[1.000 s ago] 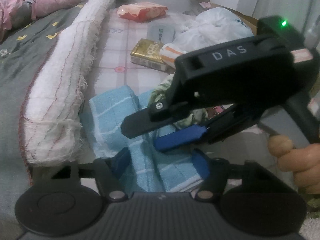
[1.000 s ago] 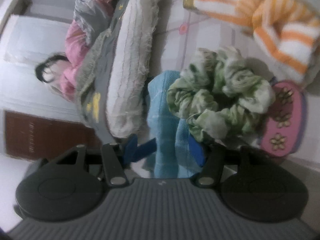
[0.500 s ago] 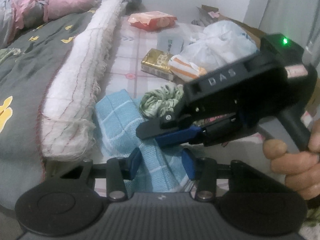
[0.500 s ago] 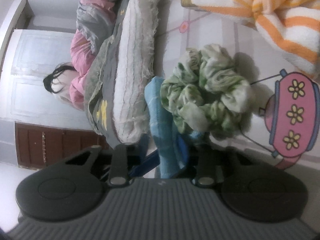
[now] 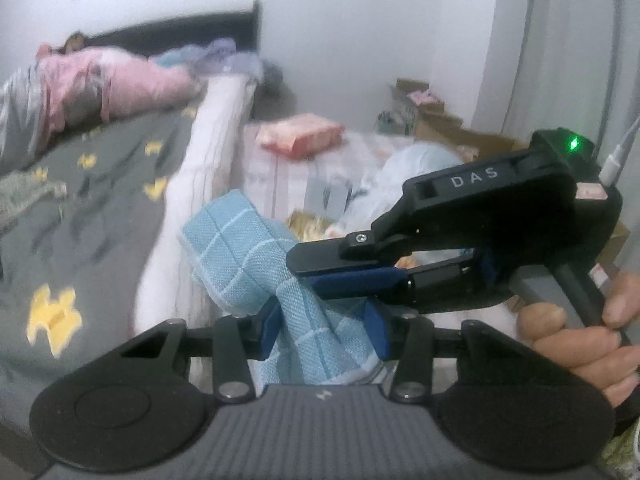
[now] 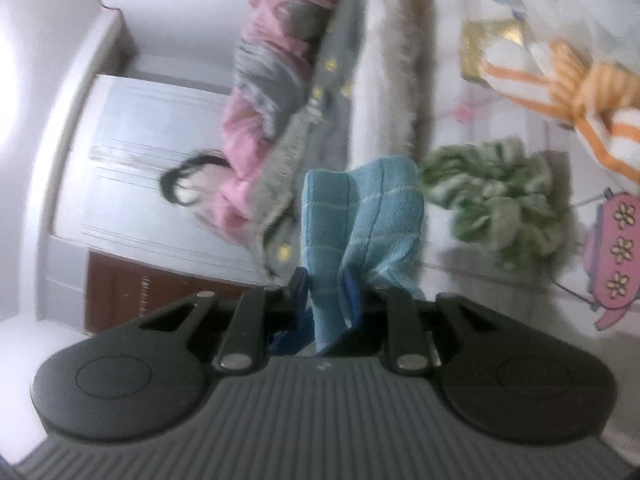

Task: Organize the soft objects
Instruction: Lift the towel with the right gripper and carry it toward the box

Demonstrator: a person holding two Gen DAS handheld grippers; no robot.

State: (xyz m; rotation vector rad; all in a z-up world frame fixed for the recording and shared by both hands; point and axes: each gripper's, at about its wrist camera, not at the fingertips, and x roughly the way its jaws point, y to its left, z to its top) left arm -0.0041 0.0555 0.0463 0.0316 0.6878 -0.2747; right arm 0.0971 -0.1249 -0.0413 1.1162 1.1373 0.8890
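A light blue checked cloth (image 5: 256,264) hangs lifted off the bed. In the left wrist view it passes between my left gripper (image 5: 324,330), whose blue pads sit apart around it. My right gripper (image 5: 316,272) comes in from the right and is shut on the cloth. In the right wrist view the right gripper (image 6: 324,292) pinches the blue cloth (image 6: 360,216), which bunches upward. A green and white scrunchie (image 6: 500,208) lies on the sheet to the right. An orange-striped white towel (image 6: 568,92) lies beyond it.
A long white fringed blanket roll (image 5: 200,184) lies along the grey quilt (image 5: 80,208). A pink bundle (image 5: 116,88) lies at the head. An orange packet (image 5: 300,138), a white plastic bag (image 5: 412,176), a gold box (image 6: 480,52) and cardboard boxes (image 5: 448,128) stand behind.
The blue cloth has been lifted off the bed by the right gripper, and both grippers have risen. The scrunchie has stayed on the sheet.
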